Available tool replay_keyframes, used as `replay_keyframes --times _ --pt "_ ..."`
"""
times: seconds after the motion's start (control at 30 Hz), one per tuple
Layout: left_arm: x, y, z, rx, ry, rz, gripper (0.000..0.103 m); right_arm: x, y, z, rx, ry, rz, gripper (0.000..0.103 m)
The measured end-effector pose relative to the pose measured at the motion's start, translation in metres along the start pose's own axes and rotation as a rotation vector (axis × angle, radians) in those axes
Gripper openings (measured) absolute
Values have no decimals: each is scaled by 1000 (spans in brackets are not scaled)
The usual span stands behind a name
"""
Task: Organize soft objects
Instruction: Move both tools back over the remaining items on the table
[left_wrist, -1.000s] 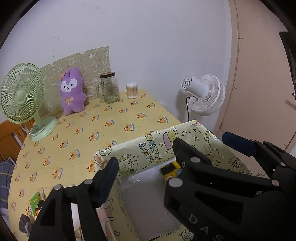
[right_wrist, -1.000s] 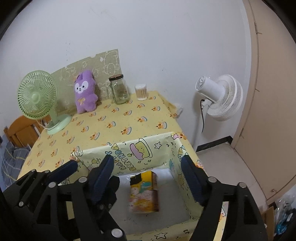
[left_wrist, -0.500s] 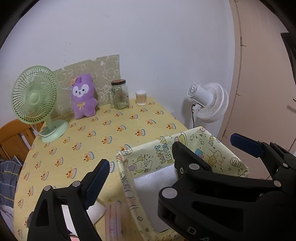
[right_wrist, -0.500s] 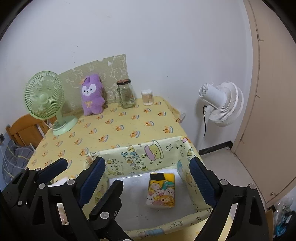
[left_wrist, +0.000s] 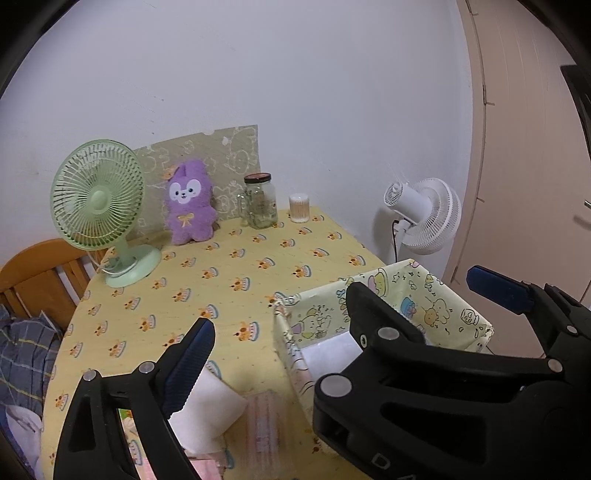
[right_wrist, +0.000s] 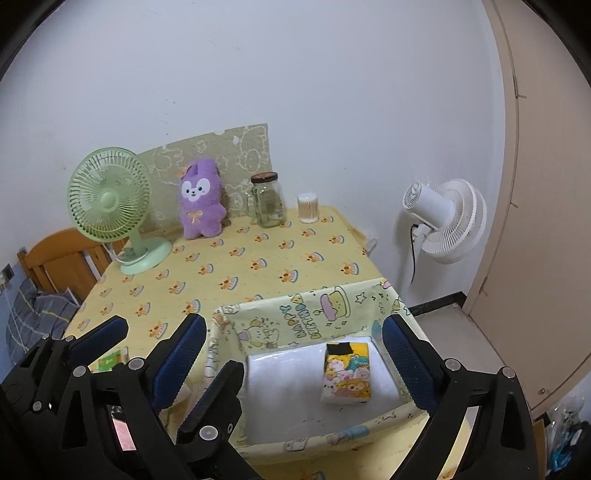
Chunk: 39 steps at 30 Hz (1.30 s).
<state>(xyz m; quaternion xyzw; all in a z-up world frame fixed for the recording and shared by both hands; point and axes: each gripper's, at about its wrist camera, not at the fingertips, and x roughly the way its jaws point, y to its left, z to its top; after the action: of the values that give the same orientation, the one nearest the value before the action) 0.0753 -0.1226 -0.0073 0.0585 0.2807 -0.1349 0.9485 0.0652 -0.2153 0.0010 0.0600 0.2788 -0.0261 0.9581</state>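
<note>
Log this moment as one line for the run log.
left gripper: opening, empty | right gripper: opening, empty | cartoon tissue pack: lying in fabric bin | purple plush: not yet binned

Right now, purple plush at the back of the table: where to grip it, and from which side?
Grip the purple plush across its torso, just under the face, coming from the front. It stands upright, leaning on the patterned board, so the back is blocked. The green fan and glass jar flank it, leaving little side room. Its soft body should squash.
</note>
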Motion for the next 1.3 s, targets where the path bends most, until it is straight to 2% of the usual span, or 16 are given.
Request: replay_keyframes --times 0.4,0.87,1.3 --pt "-30 27 -7 -9 -35 24 96 -23 33 -3 -26 -40 11 99" --pt "-52 62 -20 -30 -52 90 96 -33 75 -9 -43 -57 72 99" --pt "-47 93 -42 -74 -33 129 97 -23 108 -26 -84 -40 100 99"
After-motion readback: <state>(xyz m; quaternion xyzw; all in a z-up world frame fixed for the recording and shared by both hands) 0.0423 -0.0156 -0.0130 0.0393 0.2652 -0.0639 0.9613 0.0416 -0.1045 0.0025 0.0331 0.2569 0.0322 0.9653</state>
